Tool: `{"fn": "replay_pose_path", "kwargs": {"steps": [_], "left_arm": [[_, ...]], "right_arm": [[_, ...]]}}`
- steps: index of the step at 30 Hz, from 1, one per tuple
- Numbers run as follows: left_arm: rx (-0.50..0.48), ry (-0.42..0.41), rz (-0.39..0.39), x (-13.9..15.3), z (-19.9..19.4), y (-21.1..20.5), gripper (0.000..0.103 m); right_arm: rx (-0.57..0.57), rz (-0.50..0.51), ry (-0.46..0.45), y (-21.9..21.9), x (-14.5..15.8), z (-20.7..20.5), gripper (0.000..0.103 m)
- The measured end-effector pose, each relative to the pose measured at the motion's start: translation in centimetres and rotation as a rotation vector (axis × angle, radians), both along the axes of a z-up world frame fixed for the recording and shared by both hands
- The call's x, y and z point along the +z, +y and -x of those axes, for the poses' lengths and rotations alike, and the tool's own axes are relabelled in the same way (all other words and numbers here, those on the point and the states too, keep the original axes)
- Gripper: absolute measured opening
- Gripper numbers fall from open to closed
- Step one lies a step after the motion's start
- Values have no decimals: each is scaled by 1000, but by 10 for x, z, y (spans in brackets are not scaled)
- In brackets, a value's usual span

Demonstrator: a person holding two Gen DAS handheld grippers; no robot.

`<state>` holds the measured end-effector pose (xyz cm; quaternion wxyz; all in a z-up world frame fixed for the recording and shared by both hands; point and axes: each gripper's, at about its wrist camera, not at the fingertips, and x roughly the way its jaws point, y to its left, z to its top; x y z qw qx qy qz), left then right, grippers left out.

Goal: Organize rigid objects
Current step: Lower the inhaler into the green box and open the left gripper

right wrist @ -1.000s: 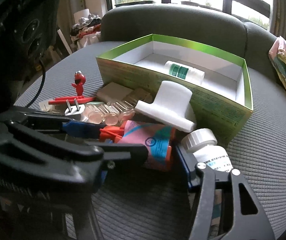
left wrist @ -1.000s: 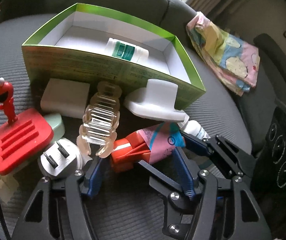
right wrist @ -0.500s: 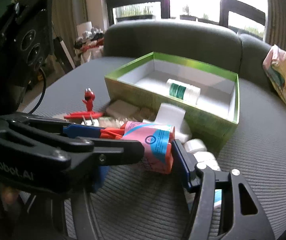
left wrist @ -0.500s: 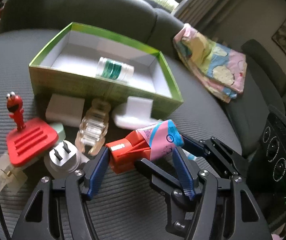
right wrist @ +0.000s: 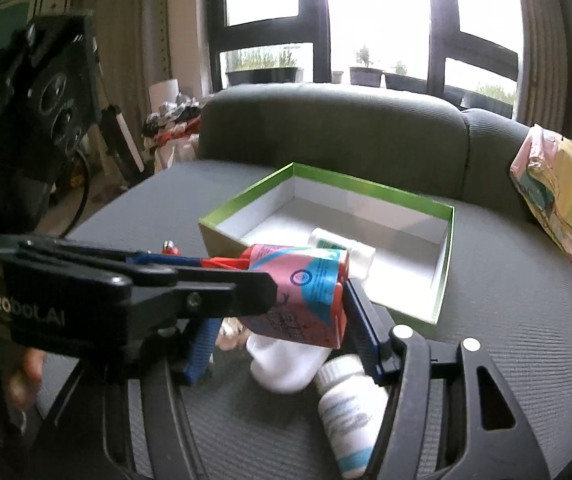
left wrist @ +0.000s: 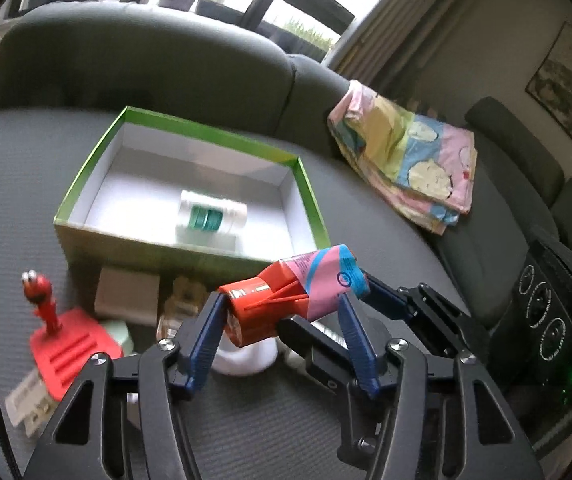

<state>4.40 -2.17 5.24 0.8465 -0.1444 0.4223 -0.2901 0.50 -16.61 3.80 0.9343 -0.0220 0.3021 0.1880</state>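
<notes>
A red pack with a pink and blue label (left wrist: 290, 300) hangs above the grey sofa seat, held from both sides. My left gripper (left wrist: 281, 306) has its blue fingers on the red end and the label; its jaws are closing on the pack. The right gripper's fingers (left wrist: 386, 296) reach in from the right and clamp the label end. In the right wrist view the pack (right wrist: 298, 292) sits in my right gripper (right wrist: 281, 312), with the left gripper's fingers (right wrist: 153, 259) crossing in from the left. Behind lies the open green box (left wrist: 189, 136) with a white, green-labelled bottle (left wrist: 209, 218) inside.
Below the pack lie a white plastic piece (right wrist: 286, 364), a white bottle with a blue label (right wrist: 350, 408), a clear hair claw (left wrist: 181, 300), a beige block (left wrist: 125, 296) and a red stand with a red figure (left wrist: 69, 344). A folded patterned cloth (left wrist: 406, 160) lies right of the box.
Both grippers have risen with the pack, lifting it off the pile on the seat. The box and loose items now sit lower and farther away.
</notes>
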Motion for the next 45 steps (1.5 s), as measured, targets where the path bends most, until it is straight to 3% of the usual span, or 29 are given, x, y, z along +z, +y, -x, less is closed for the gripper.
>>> {"fn": "replay_pose_path", "kwargs": {"steps": [4,11,20,28,30,31,35,45], "left_arm": [[0,-30,-35,9,-14,-5,58],[27,-49,-3,14,-51,-1,58],[16,39,38,-23,-97,-8,58],[5,80,56,-42,-107,-16,59],[18,87,54,-44,-108,-14,59],[32,90,50,-44,-109,-12,59],[80,114,36,-47,-108,-2,85],[150,77,-69,-33,-98,-1,88]], "right_arm": [[-6,7,-14,-1,6,-16,59],[-9,10,-25,-2,15,-54,59],[-40,21,53,-6,-13,-98,59],[-103,20,145,-15,-37,-118,61],[-116,-3,161,-18,-40,-120,66],[-124,-5,166,-20,-40,-120,73],[-160,15,155,-24,-41,-116,81],[-182,56,139,-21,-34,-96,88]]}}
